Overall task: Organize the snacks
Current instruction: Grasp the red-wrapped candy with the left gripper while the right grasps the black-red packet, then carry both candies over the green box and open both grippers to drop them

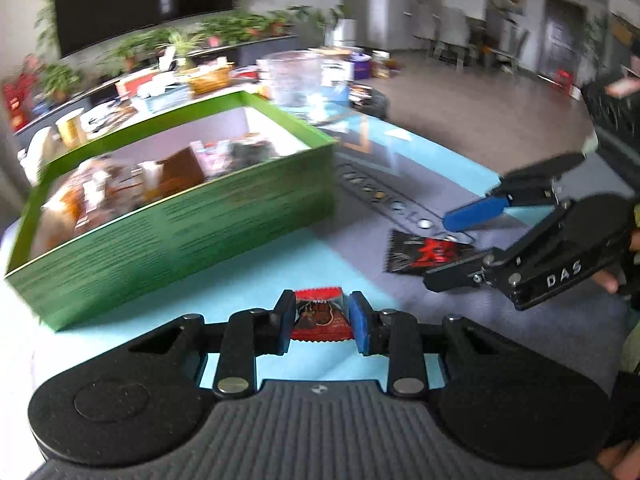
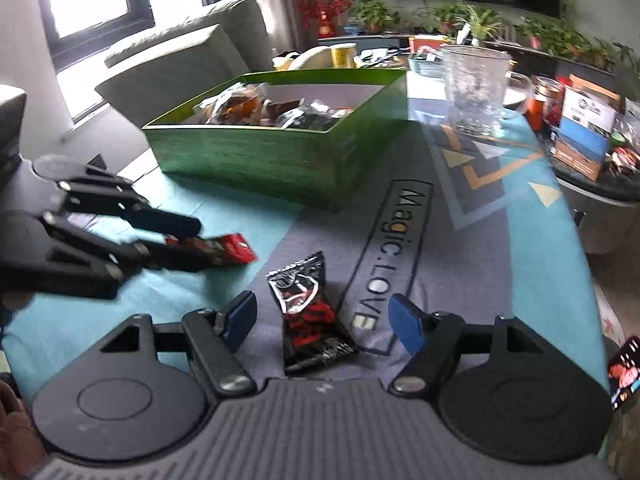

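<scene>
My left gripper [image 1: 319,316] is shut on a small red snack packet [image 1: 320,314], held just above the blue and grey mat; it also shows in the right wrist view [image 2: 224,250]. A green box [image 1: 172,216] with several snacks in it stands ahead and to the left, and in the right wrist view [image 2: 280,160]. My right gripper [image 2: 322,316] is open, its jaws on either side of a black and red snack packet [image 2: 306,312] lying on the mat. That packet also shows in the left wrist view [image 1: 424,254] under the right gripper [image 1: 448,248].
A clear glass jar [image 2: 474,88] stands behind the box on the right. Boxes and jars [image 2: 580,132] sit on a dark round table at the right. A grey sofa [image 2: 180,60] is behind the box. Potted plants [image 2: 480,20] line the back.
</scene>
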